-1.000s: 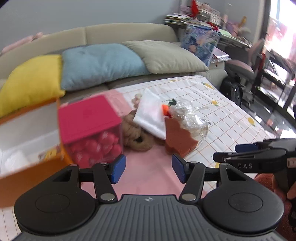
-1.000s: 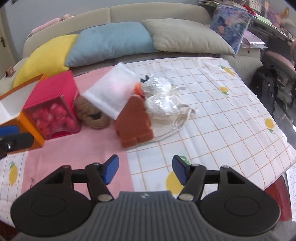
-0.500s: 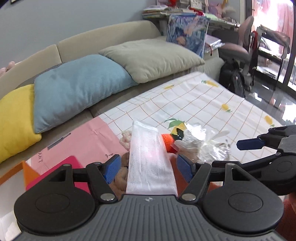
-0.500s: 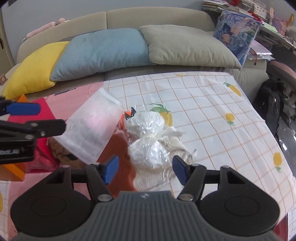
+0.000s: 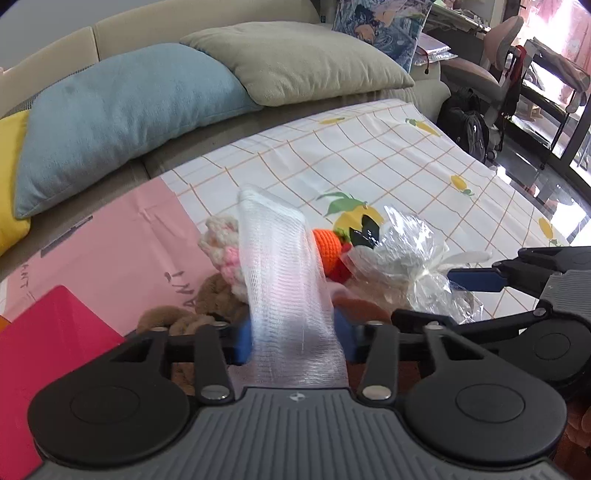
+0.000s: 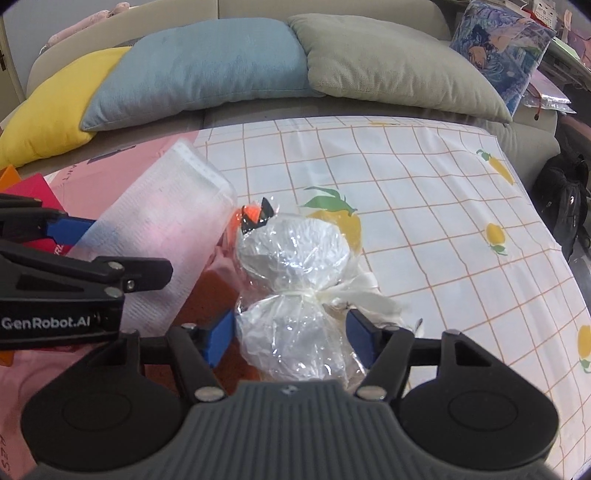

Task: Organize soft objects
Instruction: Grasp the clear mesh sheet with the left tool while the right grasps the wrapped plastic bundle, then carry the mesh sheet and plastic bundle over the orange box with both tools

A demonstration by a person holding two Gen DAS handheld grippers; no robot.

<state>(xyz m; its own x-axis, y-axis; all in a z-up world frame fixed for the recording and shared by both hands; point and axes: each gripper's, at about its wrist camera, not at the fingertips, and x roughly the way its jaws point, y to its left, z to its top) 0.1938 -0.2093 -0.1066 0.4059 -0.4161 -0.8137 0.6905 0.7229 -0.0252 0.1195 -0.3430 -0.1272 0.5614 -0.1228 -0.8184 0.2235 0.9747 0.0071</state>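
While left tool (image 5: pixel 293 341) straddles mesh pouch (image 5: pixel 288 280), right tool (image 6: pixel 290 338) straddles cellophane bundle (image 6: pixel 295 291).

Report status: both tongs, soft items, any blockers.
Left tongs straddle white mesh pouch, grip unclear. Right tongs open around plastic-wrapped bundle. Crochet carrot wedged between them.

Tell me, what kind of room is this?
Most likely a home living room: a sofa with cushions, a table under a fruit-print cloth, and a cluttered desk with a chair at one side.
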